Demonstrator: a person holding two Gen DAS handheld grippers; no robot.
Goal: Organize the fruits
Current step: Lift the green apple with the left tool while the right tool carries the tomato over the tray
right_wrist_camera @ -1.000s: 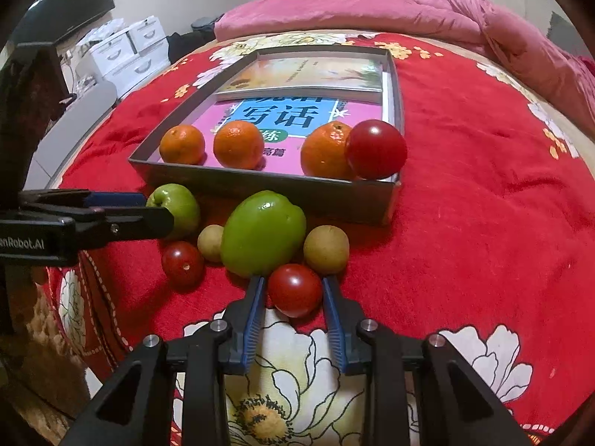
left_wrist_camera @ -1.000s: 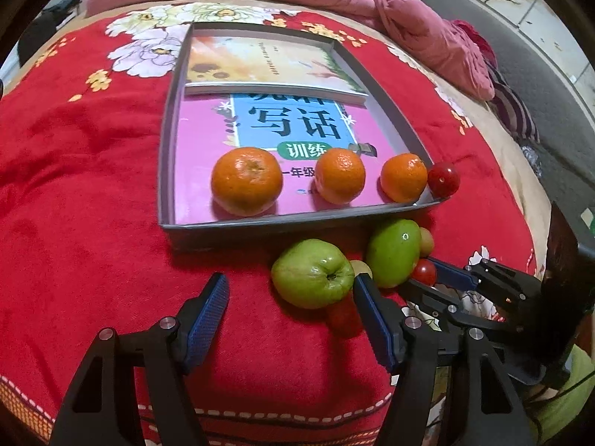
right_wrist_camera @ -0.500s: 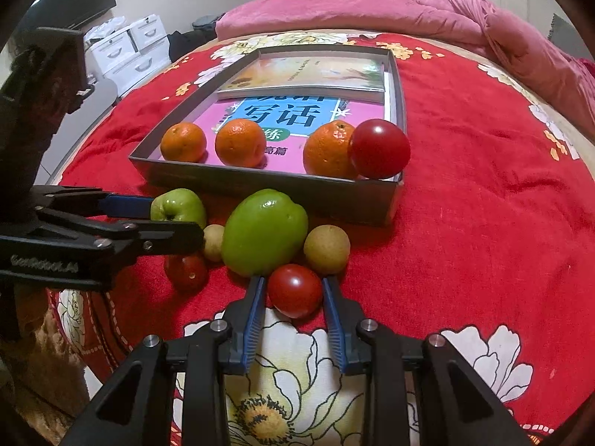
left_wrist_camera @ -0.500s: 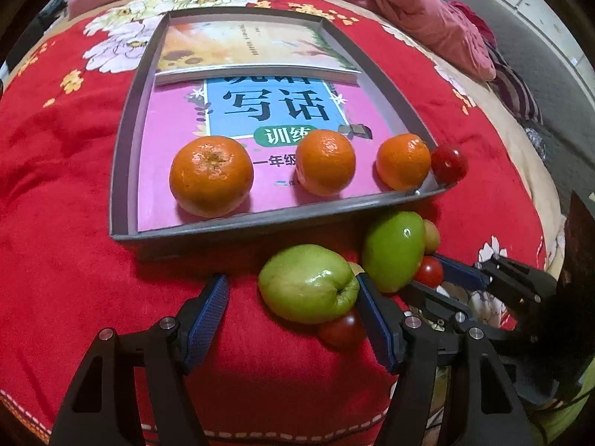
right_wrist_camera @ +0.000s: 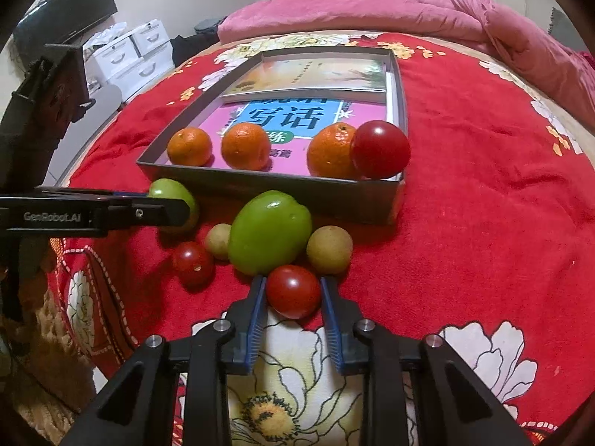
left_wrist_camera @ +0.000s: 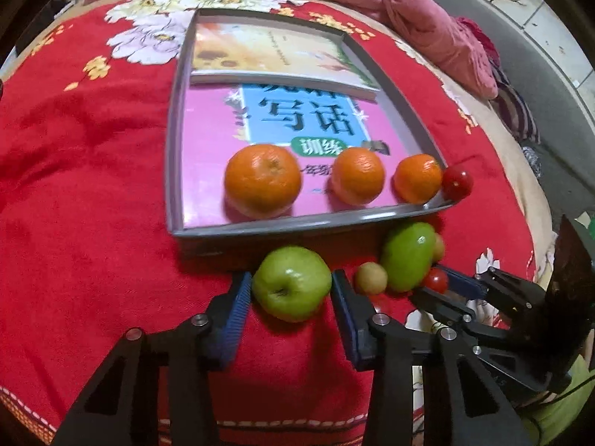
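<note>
A green apple (left_wrist_camera: 292, 284) lies on the red bedspread just in front of the grey tray (left_wrist_camera: 297, 223). My left gripper (left_wrist_camera: 291, 278) is closing on it, and both blue pads touch its sides. My right gripper (right_wrist_camera: 293, 282) is shut on a small red tomato (right_wrist_camera: 293, 291) resting on the bedspread. Beside that tomato sit a larger green fruit (right_wrist_camera: 269, 236), two small yellowish fruits (right_wrist_camera: 329, 249) and another small tomato (right_wrist_camera: 193, 263). Inside the tray, three oranges (left_wrist_camera: 262, 180) stand in a row on books, with a big red tomato (right_wrist_camera: 379, 148) in the corner.
Two books (left_wrist_camera: 282, 55) cover the tray floor. A pink quilt (right_wrist_camera: 372, 11) is bunched along the far side of the bed. White drawer boxes (right_wrist_camera: 130, 52) stand beyond the bed's left edge. The bedspread drops off just behind both grippers.
My left gripper slid in around the green apple and its jaws narrowed from wide open until the pads met the fruit. The right gripper stayed put on the small tomato.
</note>
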